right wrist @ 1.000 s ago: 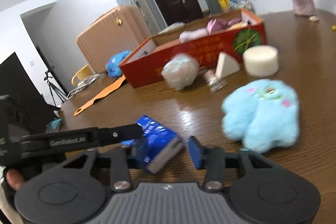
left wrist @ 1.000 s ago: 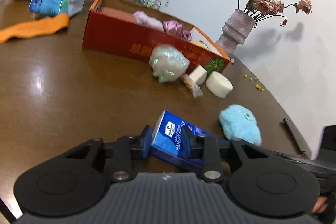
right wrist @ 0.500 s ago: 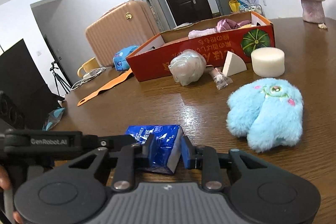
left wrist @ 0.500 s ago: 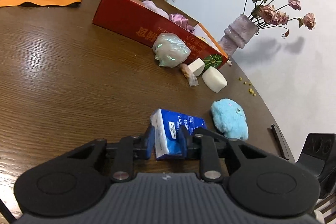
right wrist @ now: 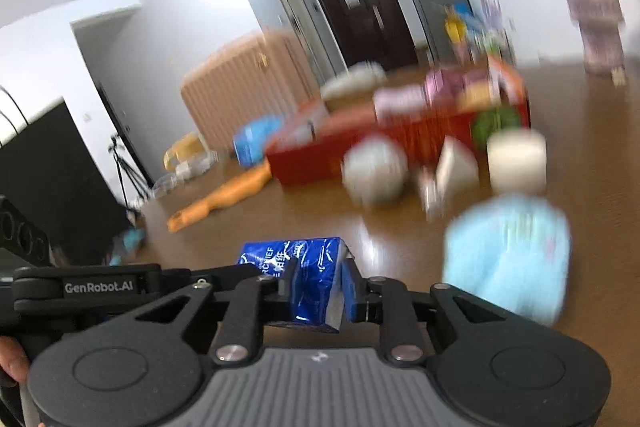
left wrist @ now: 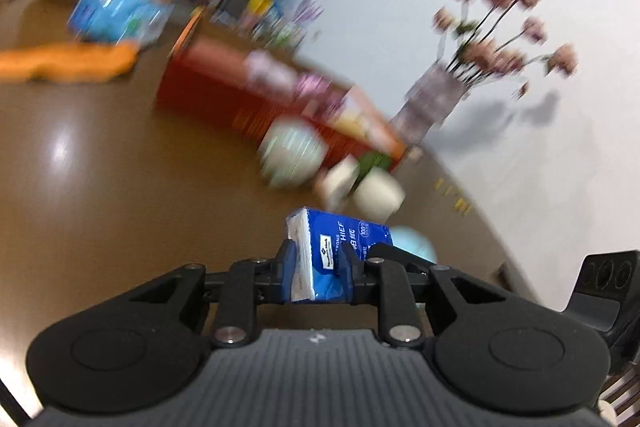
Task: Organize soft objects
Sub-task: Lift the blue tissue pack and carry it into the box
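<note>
A blue tissue pack (left wrist: 340, 247) is clamped from two ends and hangs just above the brown table (left wrist: 100, 187). My left gripper (left wrist: 320, 259) is shut on one end, pads pressing its sides. My right gripper (right wrist: 318, 279) grips the other end of the pack (right wrist: 296, 267), and its jaws are still closing on it. The left gripper's black body (right wrist: 100, 287) reaches in from the left in the right wrist view. Behind, the open red box (left wrist: 240, 107) holds pink and purple soft items. A light blue plush toy (right wrist: 508, 251) lies right of the pack.
A pearly ball-shaped bundle (right wrist: 374, 171), a white wedge sponge (right wrist: 456, 167) and a round white sponge (right wrist: 516, 159) lie in front of the box. An orange cloth (left wrist: 68, 63) and a blue packet (left wrist: 116, 13) are far left. A flower vase (left wrist: 436, 103) stands beyond the box.
Both grippers narrowed onto the tissue pack, then rose with it off the table. The views have tilted up and are now motion-blurred.
</note>
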The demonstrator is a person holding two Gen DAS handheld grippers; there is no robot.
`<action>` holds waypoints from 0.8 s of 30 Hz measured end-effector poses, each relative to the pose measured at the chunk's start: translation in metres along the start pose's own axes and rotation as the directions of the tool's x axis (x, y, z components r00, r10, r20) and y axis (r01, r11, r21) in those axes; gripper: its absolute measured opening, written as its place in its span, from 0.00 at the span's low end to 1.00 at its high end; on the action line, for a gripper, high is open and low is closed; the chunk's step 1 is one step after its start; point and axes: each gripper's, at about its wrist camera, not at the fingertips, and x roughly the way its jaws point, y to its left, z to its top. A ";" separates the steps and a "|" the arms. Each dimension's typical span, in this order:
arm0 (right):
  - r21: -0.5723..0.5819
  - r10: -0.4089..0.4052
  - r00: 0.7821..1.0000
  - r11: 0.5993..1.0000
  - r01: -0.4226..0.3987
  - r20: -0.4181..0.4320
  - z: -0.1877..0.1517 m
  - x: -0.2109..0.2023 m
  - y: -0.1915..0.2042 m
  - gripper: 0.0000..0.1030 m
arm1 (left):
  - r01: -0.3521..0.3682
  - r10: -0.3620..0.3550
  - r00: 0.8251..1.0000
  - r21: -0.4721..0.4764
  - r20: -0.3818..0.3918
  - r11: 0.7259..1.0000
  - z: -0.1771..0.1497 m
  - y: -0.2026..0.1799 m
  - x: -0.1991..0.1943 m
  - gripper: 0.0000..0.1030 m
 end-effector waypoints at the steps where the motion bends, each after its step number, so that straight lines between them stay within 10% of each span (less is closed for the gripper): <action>1: -0.017 0.006 1.000 1.000 -0.005 0.027 0.014 0.001 0.000 0.20 | 0.009 -0.010 1.000 0.020 0.019 1.000 0.018 -0.004 0.004 0.22; 11: -0.019 -0.079 0.996 0.997 0.078 -0.034 0.176 0.141 -0.078 0.19 | 0.006 -0.007 0.994 -0.007 -0.111 1.000 0.182 0.016 0.168 0.22; 18: -0.031 -0.276 0.944 0.961 0.275 -0.180 0.194 0.214 -0.132 0.19 | -0.098 0.100 0.957 0.024 -0.271 0.995 0.184 0.014 0.278 0.22; 24: -0.084 -0.310 0.911 0.951 0.298 -0.271 0.184 0.240 -0.149 0.12 | -0.134 0.128 0.941 0.002 -0.314 0.991 0.181 0.023 0.297 0.26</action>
